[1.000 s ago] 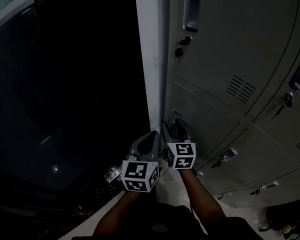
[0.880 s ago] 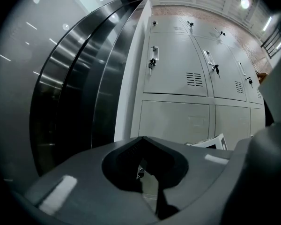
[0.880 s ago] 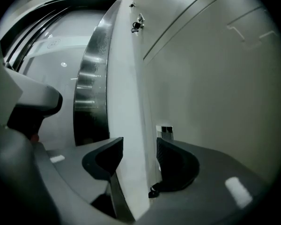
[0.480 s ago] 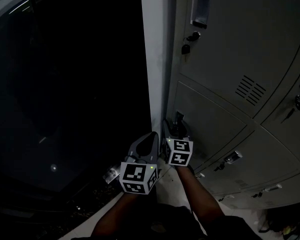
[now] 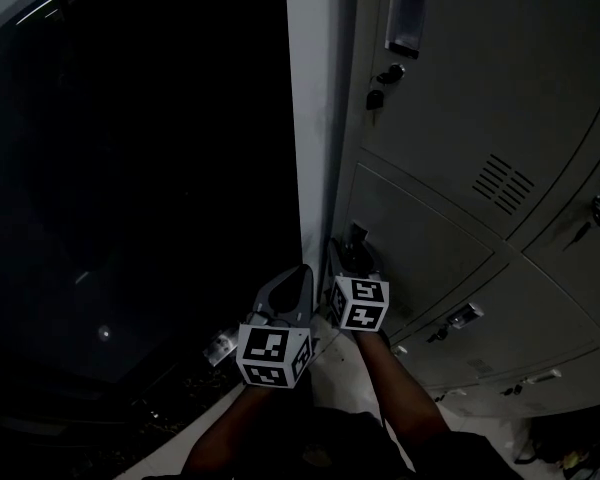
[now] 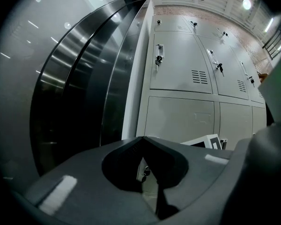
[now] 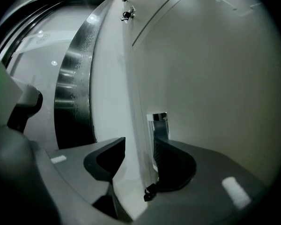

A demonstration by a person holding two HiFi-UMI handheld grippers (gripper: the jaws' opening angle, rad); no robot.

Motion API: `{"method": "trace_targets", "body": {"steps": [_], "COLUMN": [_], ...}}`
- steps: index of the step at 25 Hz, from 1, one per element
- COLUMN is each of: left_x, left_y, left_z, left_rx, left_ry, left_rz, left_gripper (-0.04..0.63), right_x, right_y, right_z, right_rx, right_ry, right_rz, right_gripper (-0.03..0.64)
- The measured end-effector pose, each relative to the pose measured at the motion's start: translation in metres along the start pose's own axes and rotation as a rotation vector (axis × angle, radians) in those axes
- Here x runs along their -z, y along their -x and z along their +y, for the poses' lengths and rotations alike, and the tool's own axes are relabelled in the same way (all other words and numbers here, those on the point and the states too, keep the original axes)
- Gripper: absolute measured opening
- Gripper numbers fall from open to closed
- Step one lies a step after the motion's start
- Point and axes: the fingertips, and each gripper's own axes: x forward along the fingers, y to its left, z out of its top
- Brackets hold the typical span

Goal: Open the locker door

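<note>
1. At the far left stood the curved wall [image 5: 130, 168], dark, glossy and banded like polished metal. It had no part in the job.
2. The left gripper [image 5: 302, 271] hung level in front of the white post. Its grey moulded jaws met tip to tip on nothing. I judged it was parked there to leave the door room to swing.
3. The white post [image 5: 315, 118] was a smooth, flat, painted strip between the curved wall and the lockers.
4. The right gripper [image 5: 354, 253] straddled the door's left edge. Its jaws stood apart and had just been closing, one on the post side and the ribbed one at the recessed handle [image 7: 160, 125]. Neither pad looked pressed home. Probably it sat there because the handle offered the only purchase for a pull.
5. The locker door [image 5: 420, 253] was shut and flush in its frame, in the leftmost column just right of the post. It was flat, matte grey sheet steel, and the handle was a small shiny inset pull. The vent slots [image 5: 500, 180] belonged to the door above.
</note>
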Motion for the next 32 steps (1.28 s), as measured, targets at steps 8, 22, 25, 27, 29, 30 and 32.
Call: {"method": "trace_targets", "body": {"steps": [8, 22, 25, 27, 29, 30, 32], "left_x": [-0.006, -0.01, -0.012, -0.012, -0.013, -0.013, -0.012], "left_y": [0.018, 0.044, 0.053, 0.058, 0.062, 0.065, 0.074], "left_z": [-0.003, -0.016, -0.023, -0.027, -0.031, -0.034, -0.041], "left_rx": [-0.033, -0.068, -0.071, -0.072, -0.07, -0.069, -0.067], "left_ry": [0.014, 0.032, 0.024, 0.026, 0.03, 0.031, 0.04], "left_rz": [0.026, 0.051, 0.058, 0.061, 0.064, 0.068, 0.085], "left_gripper": [0.005, 0.005, 0.005, 0.005, 0.005, 0.005, 0.005], "right_x": [0.005, 0.015, 0.016, 0.018, 0.02, 0.021, 0.025], "right_y": [0.017, 0.067, 0.082, 0.091, 0.1, 0.106, 0.12], "right_z": [0.016, 0.053, 0.062, 0.067, 0.071, 0.073, 0.077], "right_rx": [-0.051, -0.141, -0.161, -0.172, -0.181, -0.184, -0.187], "right_ry": [0.003, -0.007, 0.0, 0.011, 0.021, 0.024, 0.021], "right_rz": [0.049, 0.109, 0.12, 0.13, 0.136, 0.142, 0.163], "right_gripper": [0.152, 0.08, 0.074, 0.074, 0.074, 0.072, 0.064]}}
